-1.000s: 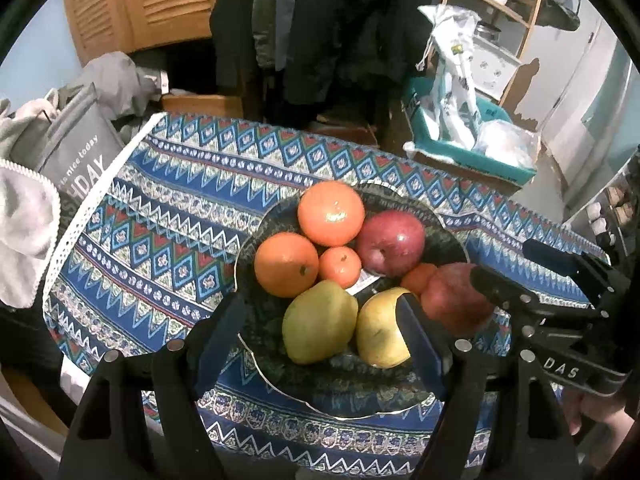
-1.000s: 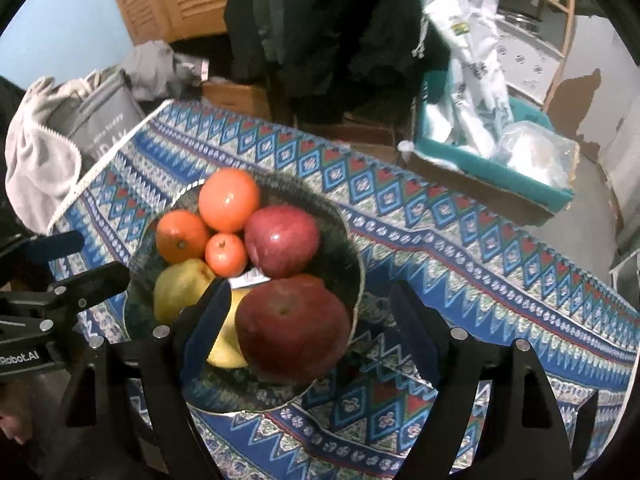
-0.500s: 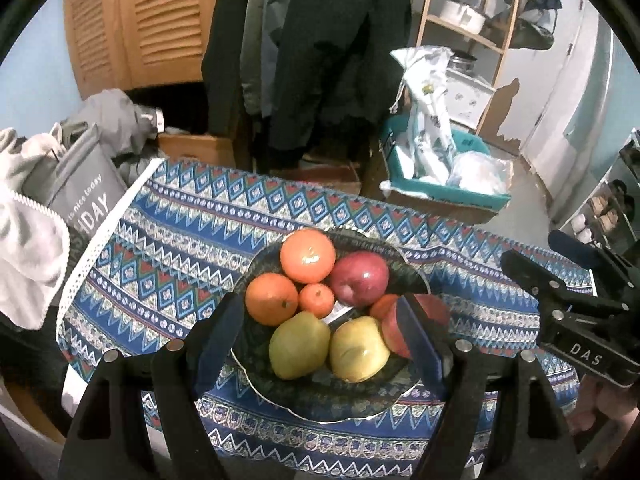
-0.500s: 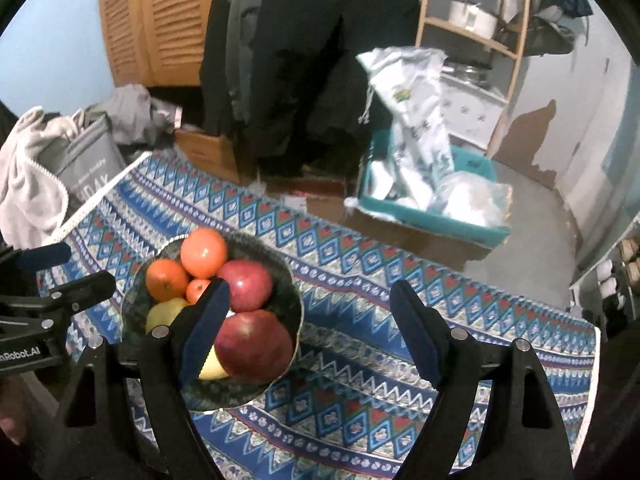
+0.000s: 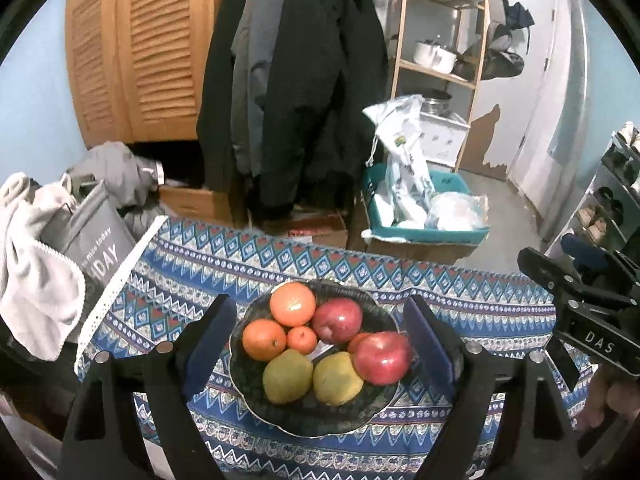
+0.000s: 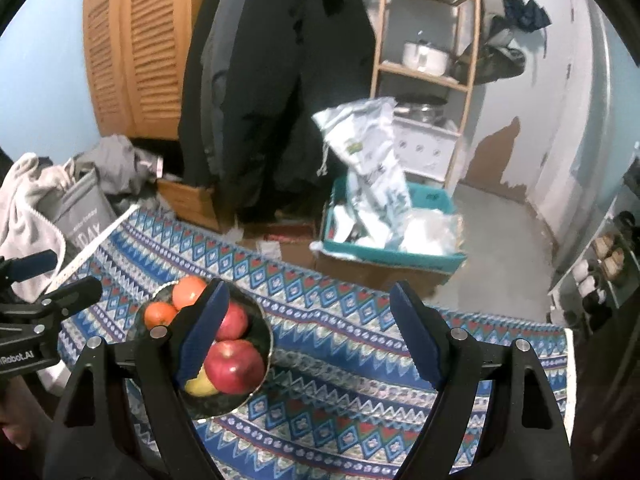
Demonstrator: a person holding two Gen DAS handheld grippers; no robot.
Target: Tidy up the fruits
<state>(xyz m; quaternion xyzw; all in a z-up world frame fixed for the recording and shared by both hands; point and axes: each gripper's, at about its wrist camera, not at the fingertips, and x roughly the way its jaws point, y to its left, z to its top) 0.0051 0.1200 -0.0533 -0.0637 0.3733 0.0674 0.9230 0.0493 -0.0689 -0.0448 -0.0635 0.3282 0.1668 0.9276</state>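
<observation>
Both claws higher above bowl (image 5: 316, 412)

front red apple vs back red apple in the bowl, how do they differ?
The front apple sits at the bowl's right rim beside a yellow pear; the back apple sits nearer the middle, against the big orange. The front apple looks brighter red and larger, though it is nearer the camera; the back apple looks darker, more purplish. The front apple shows its stem dimple; the back one does not. Both are whole, glossy, and untouched by fingers.
</observation>
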